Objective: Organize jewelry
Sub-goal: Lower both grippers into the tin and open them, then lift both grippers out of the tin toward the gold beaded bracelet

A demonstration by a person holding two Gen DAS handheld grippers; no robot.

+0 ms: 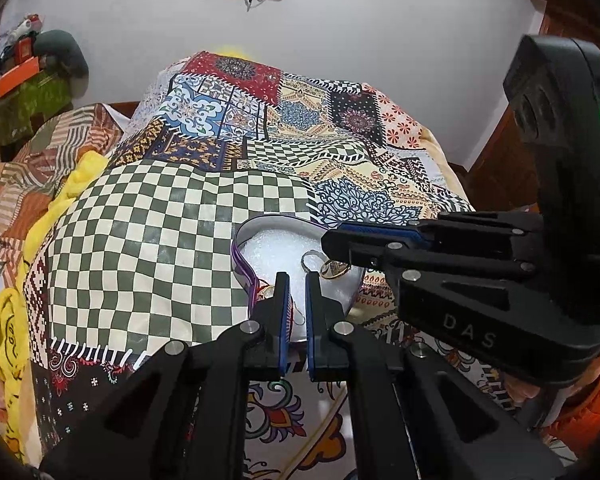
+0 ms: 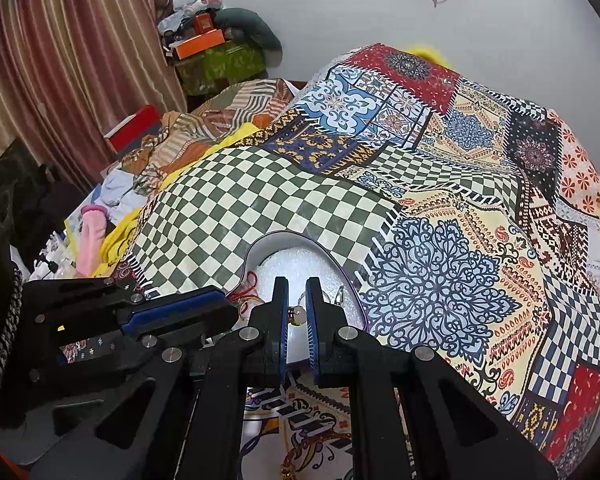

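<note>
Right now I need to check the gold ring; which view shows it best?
The left wrist view: the gold ring hangs in plain sight at the right tongs, over the heart-shaped box. In the right wrist view I cannot pick the ring out between the fingers.

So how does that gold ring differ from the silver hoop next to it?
The gold ring is yellow and broad-banded; the silver hoop is pale and thin. The gold ring seems pinched at the tip of the right tongs, while the silver hoop lies loose on the white foam. Both are round and sit over the heart-shaped box.
</note>
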